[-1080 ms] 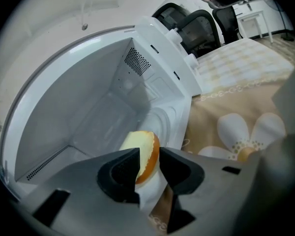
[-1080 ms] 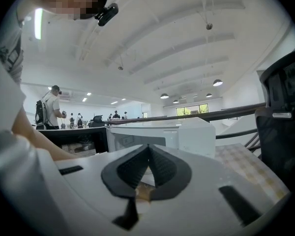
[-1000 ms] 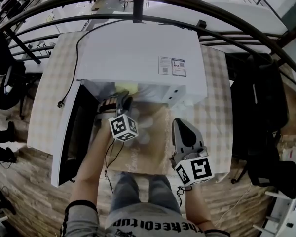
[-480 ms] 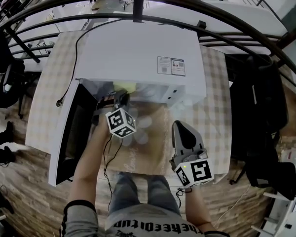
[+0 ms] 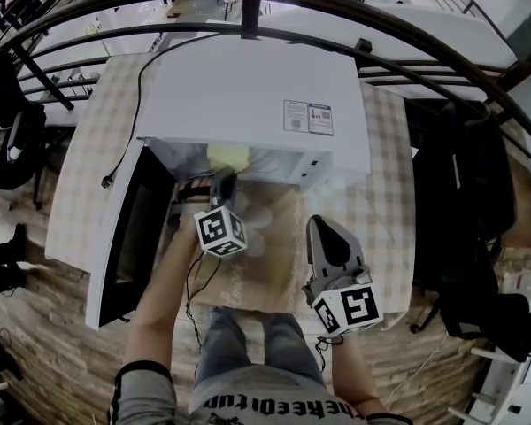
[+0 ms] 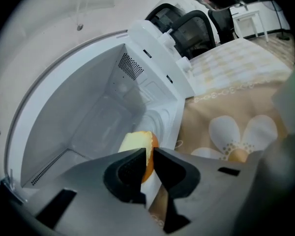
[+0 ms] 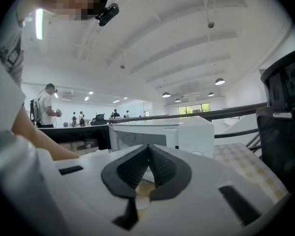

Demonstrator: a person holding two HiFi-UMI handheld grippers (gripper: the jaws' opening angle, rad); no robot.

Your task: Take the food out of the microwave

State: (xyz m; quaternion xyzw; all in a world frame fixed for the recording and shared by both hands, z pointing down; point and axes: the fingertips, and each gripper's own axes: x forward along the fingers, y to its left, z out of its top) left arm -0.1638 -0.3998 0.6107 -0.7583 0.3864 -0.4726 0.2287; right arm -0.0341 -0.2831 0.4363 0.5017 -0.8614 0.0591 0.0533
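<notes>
— Checking the head view first: where is the food [image 5: 228, 156]?
— Inside the open microwave [image 5: 248, 96] on the counter [image 5: 385, 193], at the cavity mouth. The left hand-held gripper [image 5: 223, 180] reaches in to it. The right hand-held gripper [image 5: 323, 227] hangs over the flowered mat [image 5: 270, 264].
— Left gripper view?
— 2 jaws closing, pinching the edge of the yellow-orange food.
— Right gripper view?
— Jaws pressed together, nothing between them; the microwave stands ahead.

Left gripper [image 6: 148, 156] pointed down, jaws closing on the food [image 6: 136, 142] between them; right gripper [image 7: 148, 150] sat level, jaws together.
</notes>
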